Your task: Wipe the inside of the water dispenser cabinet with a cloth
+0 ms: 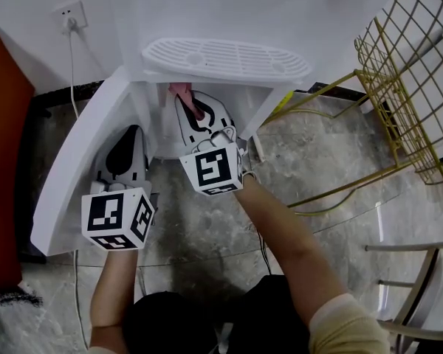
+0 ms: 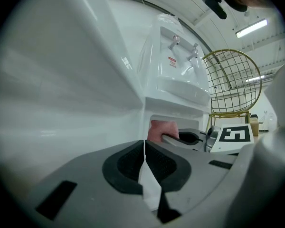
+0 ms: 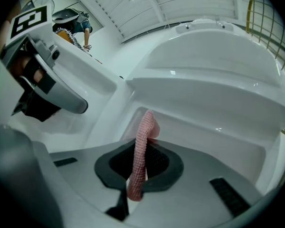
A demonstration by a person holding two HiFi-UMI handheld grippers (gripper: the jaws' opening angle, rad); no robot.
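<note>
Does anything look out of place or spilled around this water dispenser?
Nothing stands out. The door is open for wiping, the right gripper grips the pink cloth inside the cabinet, and no spill shows.

Indoor room with marble floor (image 1: 340,146), wire chair (image 1: 417,116), ceiling strip light (image 2: 252,27).

The left tongs (image 2: 144,148) are pressed together and empty, set back and left of the right tongs (image 3: 141,163). These clamp a pink cloth (image 3: 143,137) farther forward. Both forearms (image 1: 280,234) are outstretched.
</note>
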